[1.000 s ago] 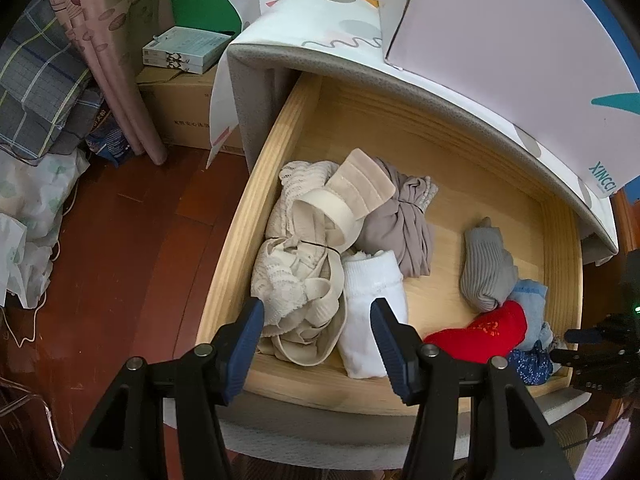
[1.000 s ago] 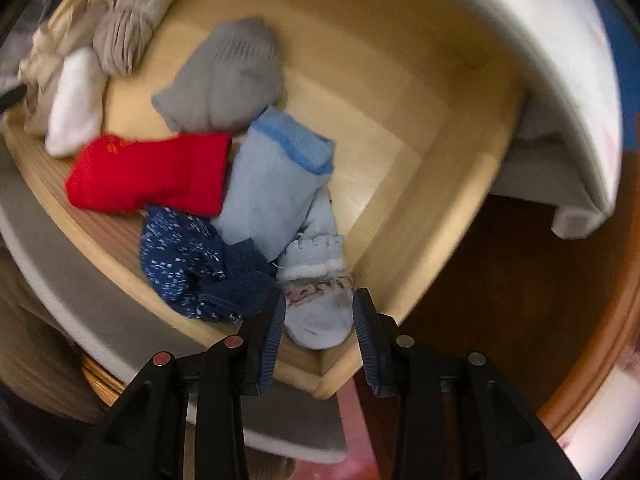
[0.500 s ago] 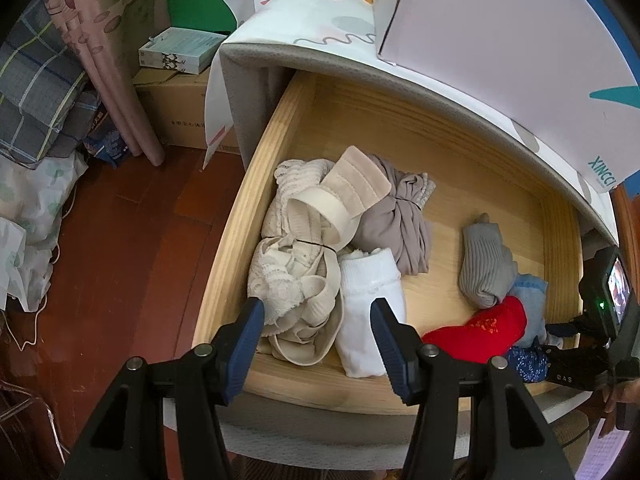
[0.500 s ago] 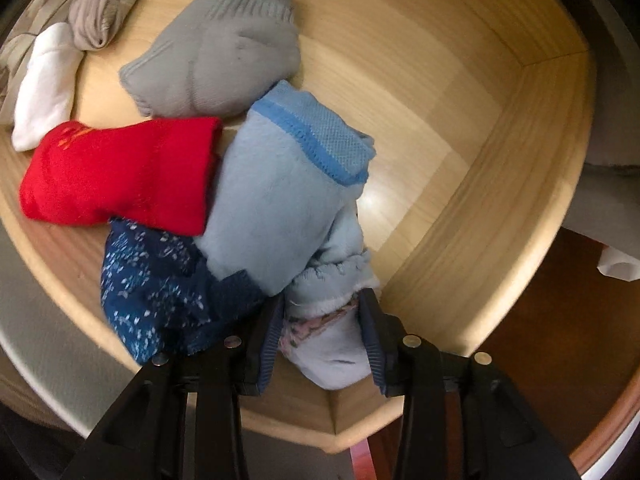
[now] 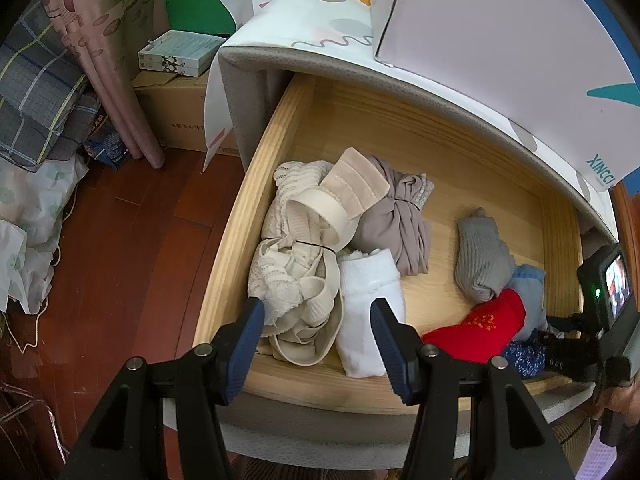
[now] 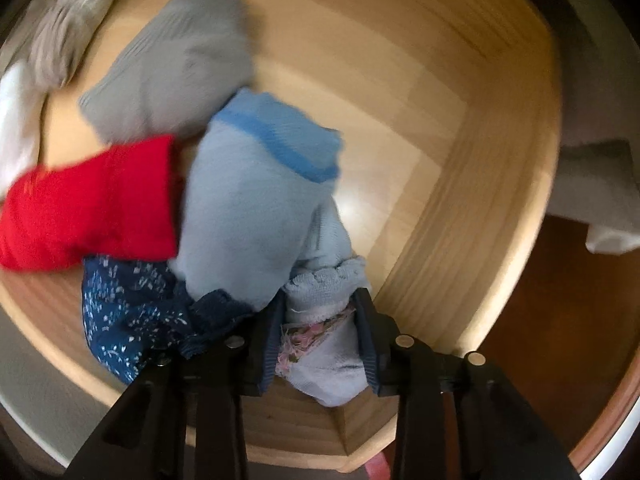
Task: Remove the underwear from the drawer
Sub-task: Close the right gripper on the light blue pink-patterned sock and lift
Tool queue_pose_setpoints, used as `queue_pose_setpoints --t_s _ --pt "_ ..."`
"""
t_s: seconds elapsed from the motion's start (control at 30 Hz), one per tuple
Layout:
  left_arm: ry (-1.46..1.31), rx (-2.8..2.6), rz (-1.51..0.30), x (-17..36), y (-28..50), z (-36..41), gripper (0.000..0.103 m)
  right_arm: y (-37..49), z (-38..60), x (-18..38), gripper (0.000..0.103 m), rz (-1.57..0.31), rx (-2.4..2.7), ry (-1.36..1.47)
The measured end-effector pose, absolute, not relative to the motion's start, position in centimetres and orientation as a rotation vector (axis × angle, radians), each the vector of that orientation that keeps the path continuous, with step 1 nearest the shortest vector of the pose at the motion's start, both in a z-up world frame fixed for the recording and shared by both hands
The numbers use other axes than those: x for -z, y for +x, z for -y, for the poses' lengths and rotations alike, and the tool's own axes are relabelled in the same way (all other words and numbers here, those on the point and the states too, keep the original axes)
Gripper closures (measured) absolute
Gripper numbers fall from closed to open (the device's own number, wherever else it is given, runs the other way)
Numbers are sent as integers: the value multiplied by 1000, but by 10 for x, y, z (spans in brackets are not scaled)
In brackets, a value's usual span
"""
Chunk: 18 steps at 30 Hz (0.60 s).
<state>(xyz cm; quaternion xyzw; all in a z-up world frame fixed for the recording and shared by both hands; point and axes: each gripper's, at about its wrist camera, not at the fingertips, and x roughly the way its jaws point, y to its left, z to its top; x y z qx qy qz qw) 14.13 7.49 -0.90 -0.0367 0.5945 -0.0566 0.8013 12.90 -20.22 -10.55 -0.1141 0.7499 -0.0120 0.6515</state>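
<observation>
Two grippers: both point down into one open wooden drawer (image 5: pixel 224 264).
Right gripper (image 6: pixel 320 340): jaws have just been closing, now clamped on the pale blue bundle (image 6: pixel 320 364), bottom centre of its view, in the drawer's near right corner.
Left gripper (image 5: pixel 318 328): partly open, holding nothing, above the cream underwear (image 5: pixel 296 280).
Progress: one piece gripped, not yet lifted out; everything else lies inside.
Edges: drawer walls meet just beside the grip.
Open room: bare drawer floor beyond; probably straight up is clearest.
</observation>
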Motion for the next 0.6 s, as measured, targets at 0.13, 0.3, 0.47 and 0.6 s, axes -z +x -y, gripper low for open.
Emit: queue_pose_setpoints --t_s 0.13,0.3,0.47,0.6 --pt "-65 125 -1269 7 141 -74 46 137 216 102 74 -1679 91 -161" --pt "-35 131 -1260 4 138 -67 46 149 232 97 75 -1645 162 35" --pt "2 161 -1273 5 138 -59 46 156 240 94 71 -1653 155 123" --pt "24 188 -1288 6 138 -54 46 151 234 96 65 -1665 127 23"
